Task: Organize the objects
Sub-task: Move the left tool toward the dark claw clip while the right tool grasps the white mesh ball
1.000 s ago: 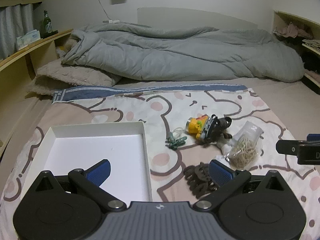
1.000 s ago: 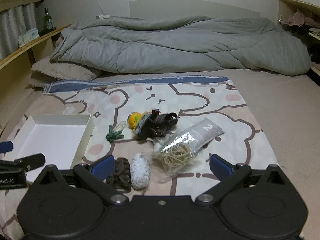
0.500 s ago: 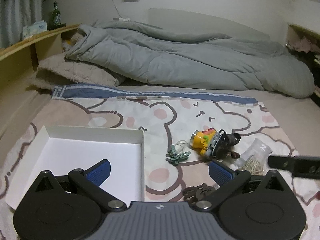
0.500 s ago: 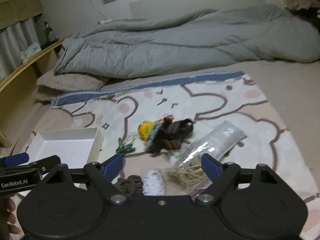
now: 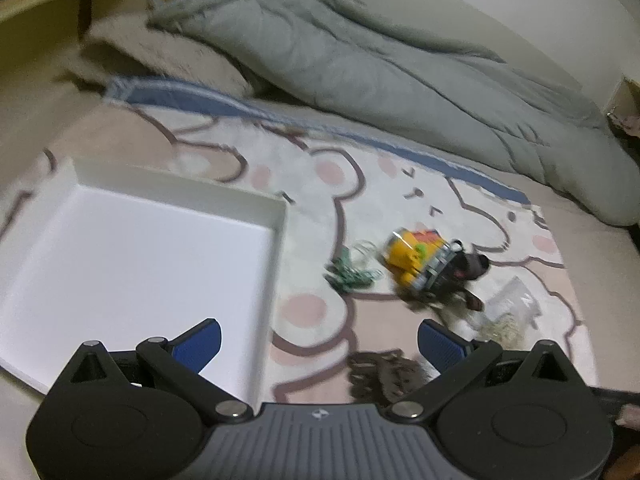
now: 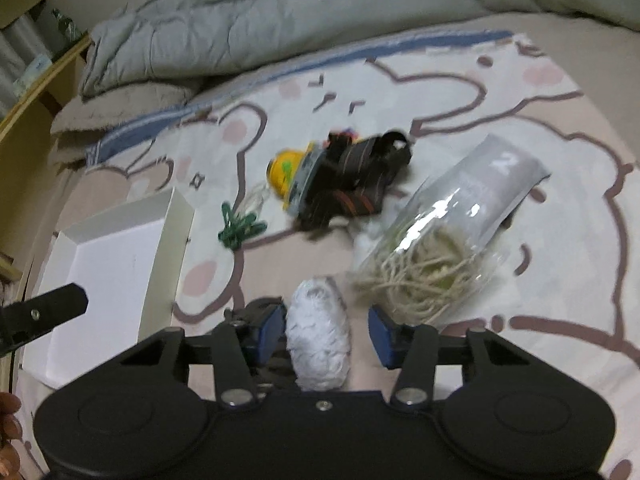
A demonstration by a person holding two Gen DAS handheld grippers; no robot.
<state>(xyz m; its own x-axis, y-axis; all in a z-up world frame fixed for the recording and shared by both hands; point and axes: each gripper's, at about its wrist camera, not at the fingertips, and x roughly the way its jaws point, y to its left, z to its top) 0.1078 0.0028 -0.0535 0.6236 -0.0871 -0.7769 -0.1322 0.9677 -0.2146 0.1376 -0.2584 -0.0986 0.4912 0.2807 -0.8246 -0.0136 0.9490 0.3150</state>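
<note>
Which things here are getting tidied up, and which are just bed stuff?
For tidying: white box, white bundle, bag of string, yellow toy, green clips, dark hair clip.
Just lying about: grey duvet, bear blanket.

Dim indoor light, both views smeared by motion blur, fisheye bending the edges; glare flashes off the bag (image 6: 460, 216).
</note>
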